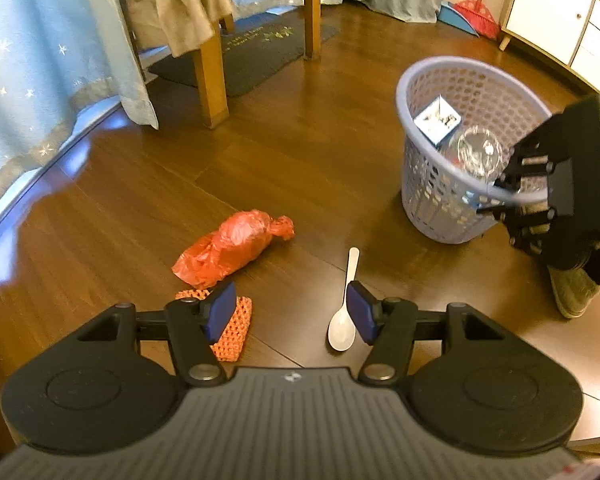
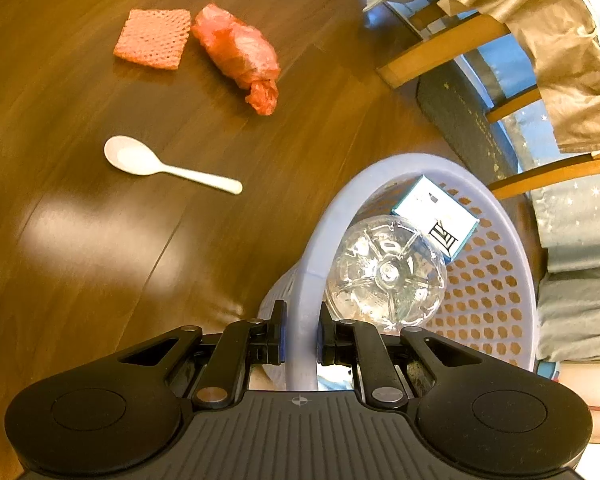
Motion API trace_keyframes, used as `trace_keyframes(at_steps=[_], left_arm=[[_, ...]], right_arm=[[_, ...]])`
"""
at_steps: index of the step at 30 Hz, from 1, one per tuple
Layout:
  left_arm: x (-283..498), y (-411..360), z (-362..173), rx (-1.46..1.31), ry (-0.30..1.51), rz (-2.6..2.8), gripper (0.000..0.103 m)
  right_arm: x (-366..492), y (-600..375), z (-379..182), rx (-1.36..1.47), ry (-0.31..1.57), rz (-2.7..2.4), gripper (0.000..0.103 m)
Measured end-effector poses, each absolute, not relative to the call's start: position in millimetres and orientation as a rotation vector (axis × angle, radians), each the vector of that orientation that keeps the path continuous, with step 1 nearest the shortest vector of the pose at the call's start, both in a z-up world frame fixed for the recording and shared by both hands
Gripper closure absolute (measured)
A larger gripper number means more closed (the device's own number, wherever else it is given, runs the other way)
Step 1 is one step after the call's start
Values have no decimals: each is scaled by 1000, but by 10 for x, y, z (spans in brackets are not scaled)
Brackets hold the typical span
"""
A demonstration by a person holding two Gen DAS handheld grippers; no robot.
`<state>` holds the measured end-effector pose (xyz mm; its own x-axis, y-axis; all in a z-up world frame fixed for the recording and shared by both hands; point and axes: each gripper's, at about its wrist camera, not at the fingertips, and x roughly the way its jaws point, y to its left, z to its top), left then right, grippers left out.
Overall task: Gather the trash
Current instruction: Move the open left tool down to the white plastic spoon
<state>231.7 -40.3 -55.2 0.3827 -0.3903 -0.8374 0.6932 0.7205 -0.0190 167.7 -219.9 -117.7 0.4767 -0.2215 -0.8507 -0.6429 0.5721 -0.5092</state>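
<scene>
The wooden floor carries everything here. On it stands a lavender plastic basket with a perforated wall, holding a clear plastic bottle bottom-up and a small white-and-teal carton leaning against the bottle.

The right gripper has its jaws closed on the basket's near rim, one pad outside the wall and one inside. The left gripper hangs above the floor with its jaws spread wide and nothing between them.

Loose trash lies on the floor, well apart from the basket: a crumpled red plastic bag with a twisted end, an orange foam net sleeve just beside it and partly behind the left pad, and a white plastic spoon whose bowl lies near the other blue pad.
</scene>
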Motion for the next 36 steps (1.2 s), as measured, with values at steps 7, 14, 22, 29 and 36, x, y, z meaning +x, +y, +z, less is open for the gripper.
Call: trace_keyframes(at_steps=[7, 14, 22, 29, 36], left_arm=[[2298, -491, -911, 418, 989, -777, 47], [2287, -685, -1144, 503, 947, -898, 47], [2277, -725, -1543, 512, 947, -976, 47], [2285, -766, -1936, 501, 978, -991, 47], [2285, -861, -2099, 486, 971, -1003, 46]], right_arm=[[1687, -2137, -1198, -970, 1065, 336, 93], [1660, -2071, -1235, -984, 1062, 348, 93], [1678, -2011, -1268, -998, 1042, 345, 93], [1768, -1958, -1265, -983, 1044, 343, 93], [1801, -1898, -1287, -991, 1047, 350, 93]])
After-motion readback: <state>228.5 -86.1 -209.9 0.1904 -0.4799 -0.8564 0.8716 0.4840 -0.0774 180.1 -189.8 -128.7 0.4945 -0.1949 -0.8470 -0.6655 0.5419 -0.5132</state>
